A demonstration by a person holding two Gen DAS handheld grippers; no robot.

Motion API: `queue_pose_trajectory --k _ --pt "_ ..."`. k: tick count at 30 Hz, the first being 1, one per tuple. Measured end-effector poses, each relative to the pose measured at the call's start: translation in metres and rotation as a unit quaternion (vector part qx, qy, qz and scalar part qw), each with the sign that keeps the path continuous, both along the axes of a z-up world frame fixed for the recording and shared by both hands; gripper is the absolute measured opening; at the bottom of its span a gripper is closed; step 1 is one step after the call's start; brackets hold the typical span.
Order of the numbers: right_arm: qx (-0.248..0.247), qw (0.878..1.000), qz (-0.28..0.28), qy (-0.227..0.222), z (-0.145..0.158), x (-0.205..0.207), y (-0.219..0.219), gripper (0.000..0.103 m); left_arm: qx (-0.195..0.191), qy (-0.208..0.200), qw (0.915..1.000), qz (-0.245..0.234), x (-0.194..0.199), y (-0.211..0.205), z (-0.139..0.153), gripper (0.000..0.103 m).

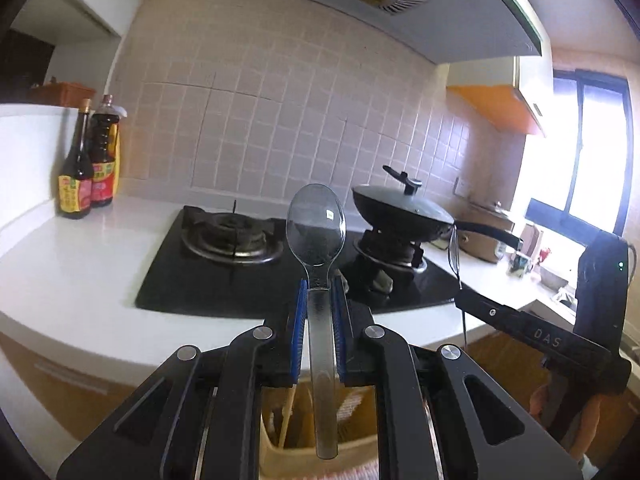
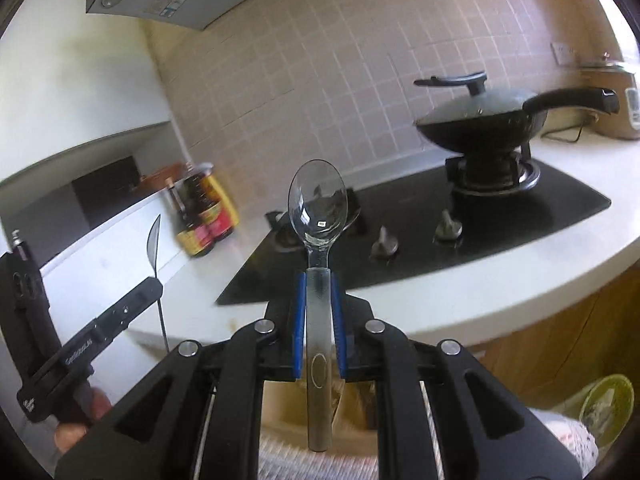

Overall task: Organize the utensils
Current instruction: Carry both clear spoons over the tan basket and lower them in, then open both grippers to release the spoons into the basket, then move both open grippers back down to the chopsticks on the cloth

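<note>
My left gripper [image 1: 319,296] is shut on the handle of a clear plastic spoon [image 1: 316,224], bowl up, in the air in front of the stove. My right gripper [image 2: 318,284] is shut on a second clear plastic spoon [image 2: 318,204], also bowl up. In the left wrist view the right gripper [image 1: 458,296] shows at the right with its spoon edge-on. In the right wrist view the left gripper [image 2: 156,280] shows at the left with its spoon [image 2: 153,242] edge-on. Below both grippers is a beige utensil holder [image 1: 280,436], partly hidden by the gripper bodies.
A black gas hob [image 1: 224,272] lies in the white counter [image 1: 72,272]. A lidded black wok [image 2: 480,120] sits on the right burner. Two sauce bottles [image 1: 86,164] stand at the back left. A rice cooker [image 2: 616,100] stands far right. A green bowl [image 2: 608,404] is at the lower right.
</note>
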State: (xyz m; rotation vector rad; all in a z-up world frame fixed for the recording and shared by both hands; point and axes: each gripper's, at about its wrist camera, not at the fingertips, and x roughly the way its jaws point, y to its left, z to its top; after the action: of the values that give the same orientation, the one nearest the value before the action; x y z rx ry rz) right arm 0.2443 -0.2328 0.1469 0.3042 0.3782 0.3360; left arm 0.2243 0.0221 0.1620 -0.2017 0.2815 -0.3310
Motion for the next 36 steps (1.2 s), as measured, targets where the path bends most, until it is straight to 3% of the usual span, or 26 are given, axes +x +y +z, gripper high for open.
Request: queue_pose_trajectory --k 7,21,24,27,29,33,36 --pt "-0.073 0.996 -0.025 -0.036 -0.023 0.01 0.024 0.01 0.001 -0.023 0.9995 0.021 0.019 -0.001 -0.03 0.011" --pt "-0.069 0.996 -0.025 -0.057 -0.054 0.005 0.022 0.011 -0.005 -0.036 0.9991 0.019 0.019 -0.001 -0.064 0.012" --pt "-0.066 0.996 -0.021 -0.053 -0.053 -0.006 0.018 0.013 -0.007 -0.032 0.9994 0.012 0.013 0.0 -0.065 0.02" --pt "-0.049 0.998 -0.018 -0.046 -0.048 -0.019 0.008 0.024 -0.005 -0.029 0.9995 0.007 0.002 0.002 -0.063 0.02" --pt "-0.049 0.998 -0.017 -0.044 -0.043 -0.031 0.005 0.024 -0.002 -0.029 0.9996 0.004 -0.011 0.003 -0.058 0.021" --pt "-0.071 0.997 -0.011 -0.029 -0.033 -0.061 0.003 0.024 -0.002 -0.03 0.9995 -0.001 -0.037 0.007 -0.044 0.031" --pt "-0.096 0.995 -0.01 -0.013 -0.025 -0.083 0.006 0.024 -0.005 -0.03 0.9995 -0.008 -0.062 0.011 -0.032 0.031"
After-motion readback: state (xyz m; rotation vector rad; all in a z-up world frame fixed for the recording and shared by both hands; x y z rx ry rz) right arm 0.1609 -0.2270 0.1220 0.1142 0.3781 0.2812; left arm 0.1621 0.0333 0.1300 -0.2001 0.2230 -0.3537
